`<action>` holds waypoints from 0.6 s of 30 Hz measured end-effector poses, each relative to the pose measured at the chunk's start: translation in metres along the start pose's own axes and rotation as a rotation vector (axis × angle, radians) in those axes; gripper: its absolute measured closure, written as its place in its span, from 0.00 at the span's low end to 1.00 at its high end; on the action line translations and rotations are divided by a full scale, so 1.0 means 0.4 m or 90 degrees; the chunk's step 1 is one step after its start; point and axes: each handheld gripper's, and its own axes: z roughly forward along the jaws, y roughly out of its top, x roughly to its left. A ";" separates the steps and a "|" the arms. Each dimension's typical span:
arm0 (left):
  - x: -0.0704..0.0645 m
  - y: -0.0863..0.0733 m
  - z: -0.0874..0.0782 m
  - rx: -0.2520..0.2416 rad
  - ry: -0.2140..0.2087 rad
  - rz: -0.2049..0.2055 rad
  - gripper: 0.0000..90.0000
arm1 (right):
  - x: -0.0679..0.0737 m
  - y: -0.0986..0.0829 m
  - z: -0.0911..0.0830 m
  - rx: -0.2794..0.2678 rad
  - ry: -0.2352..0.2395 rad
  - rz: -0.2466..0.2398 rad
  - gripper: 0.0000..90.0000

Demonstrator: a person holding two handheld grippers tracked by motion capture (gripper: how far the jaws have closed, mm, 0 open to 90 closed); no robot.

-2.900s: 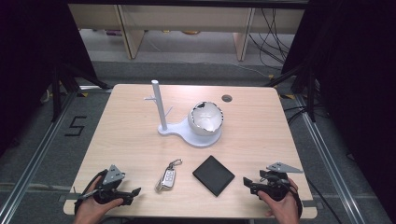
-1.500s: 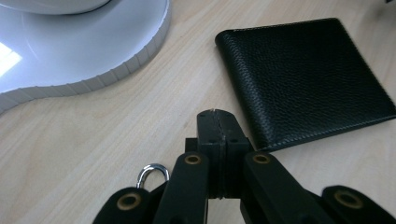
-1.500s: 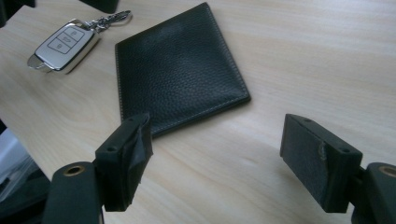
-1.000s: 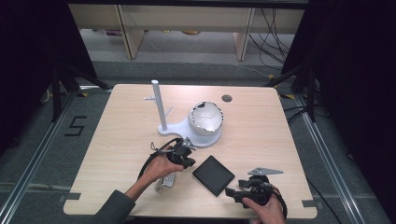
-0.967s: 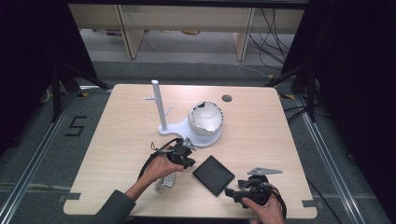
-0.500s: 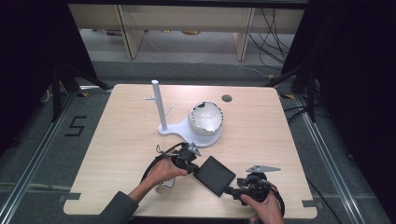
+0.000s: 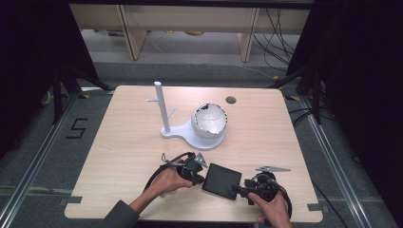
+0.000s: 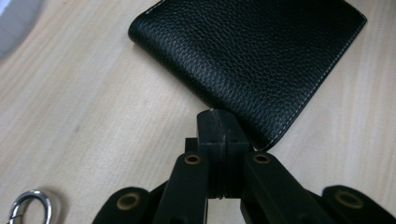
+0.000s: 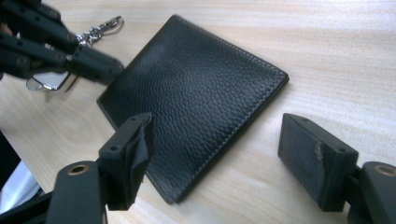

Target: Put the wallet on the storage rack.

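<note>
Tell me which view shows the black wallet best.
The right gripper view: the whole wallet shows close, stitching and all. The left gripper view cuts off its far side; the high view shows it small.

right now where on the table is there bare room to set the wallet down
Bare patches: the left side of the table beside the white stand, and the right side past the bowl. The near middle is crowded: the wallet, the left tongs and the right tongs meet there.

Wallet (image 8: 252, 60) top edge and key ring (image 8: 29, 209) cut off.
</note>
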 end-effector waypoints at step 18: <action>-0.035 0.001 0.009 0.001 -0.026 0.006 0.99 | 0.012 0.010 0.015 -0.023 0.028 0.133 0.33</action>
